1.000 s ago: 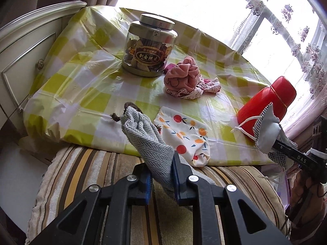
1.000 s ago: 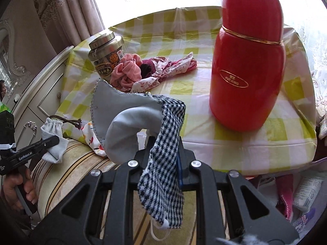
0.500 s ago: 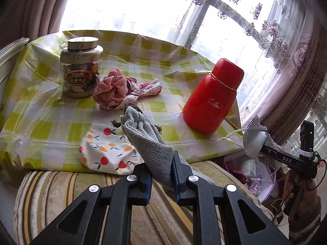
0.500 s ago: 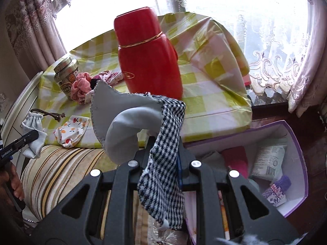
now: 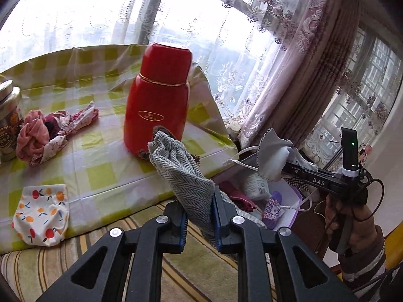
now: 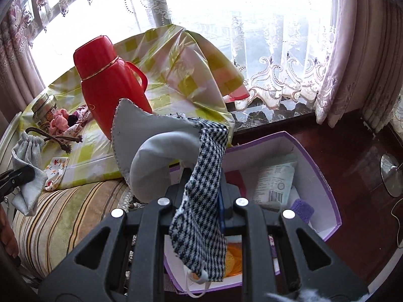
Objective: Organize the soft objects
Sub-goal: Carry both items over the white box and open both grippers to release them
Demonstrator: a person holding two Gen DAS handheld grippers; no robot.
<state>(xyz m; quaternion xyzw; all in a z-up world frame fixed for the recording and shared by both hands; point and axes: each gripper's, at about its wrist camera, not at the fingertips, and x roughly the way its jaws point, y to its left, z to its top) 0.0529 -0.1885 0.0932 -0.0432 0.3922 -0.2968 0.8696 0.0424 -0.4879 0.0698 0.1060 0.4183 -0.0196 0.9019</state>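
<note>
Right wrist view: both sets of fingers are clamped, right gripper (image 6: 201, 188) on the houndstooth mask (image 6: 199, 196), left gripper (image 5: 199, 209) on the herringbone pouch (image 5: 183, 171); centre each over the purple box (image 6: 325, 176) before releasing.

"DAS" in white on right tool (image 5: 274, 162) body; flask (image 5: 157, 100) and jar (image 5: 8, 123) labels unreadable.

I am working in a lived-in home, at a bay window. Evidence: embroidered lace curtains (image 5: 264, 58) and heavier drapes (image 6: 352, 58) over the panes; a yellow-checked plastic tablecloth (image 5: 100, 166) carrying a red thermos (image 5: 158, 98) and a glass jar (image 5: 8, 123); a striped cushion (image 6: 65, 216); a dark wooden floor (image 6: 357, 156).
</note>
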